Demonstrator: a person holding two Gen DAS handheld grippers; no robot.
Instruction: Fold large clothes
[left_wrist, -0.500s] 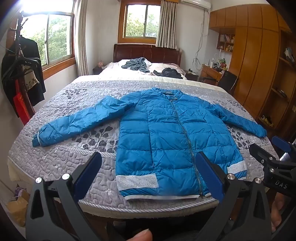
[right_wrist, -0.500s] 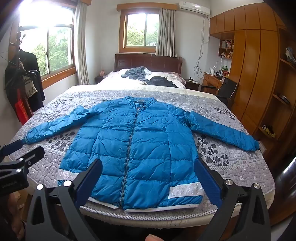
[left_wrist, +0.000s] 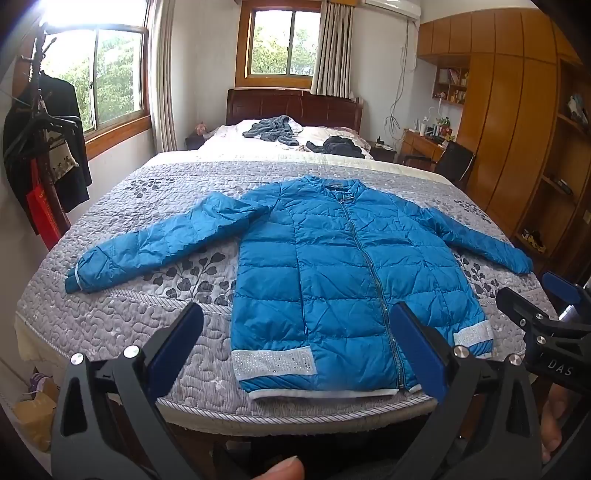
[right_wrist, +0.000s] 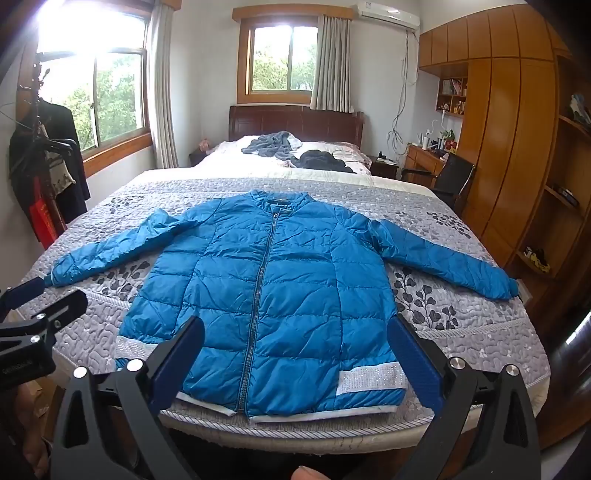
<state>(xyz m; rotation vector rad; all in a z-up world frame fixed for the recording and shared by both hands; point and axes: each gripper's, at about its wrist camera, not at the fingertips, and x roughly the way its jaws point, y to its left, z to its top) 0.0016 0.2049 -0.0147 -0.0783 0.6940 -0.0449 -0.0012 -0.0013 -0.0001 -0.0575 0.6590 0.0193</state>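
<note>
A blue quilted jacket (left_wrist: 343, 280) (right_wrist: 273, 291) lies flat and zipped on the grey patterned bedspread (left_wrist: 122, 314) (right_wrist: 461, 317), both sleeves spread out to the sides, hem toward me. My left gripper (left_wrist: 295, 343) hovers open above the near edge of the bed, over the hem's left part, holding nothing. My right gripper (right_wrist: 293, 350) is also open and empty, hovering over the hem near the zipper's end. Each gripper shows at the edge of the other's view: the right gripper (left_wrist: 546, 314) and the left gripper (right_wrist: 33, 314).
Two dark garments (left_wrist: 273, 129) (right_wrist: 317, 160) lie near the pillows by the wooden headboard (right_wrist: 295, 123). A coat rack with clothes (left_wrist: 40, 155) stands left of the bed. A desk and chair (right_wrist: 450, 177) and wooden wardrobe (right_wrist: 517, 147) fill the right wall. A cardboard box (left_wrist: 33, 417) sits on the floor at left.
Both views have barely shifted. The jacket lies as before and both grippers stay open.
</note>
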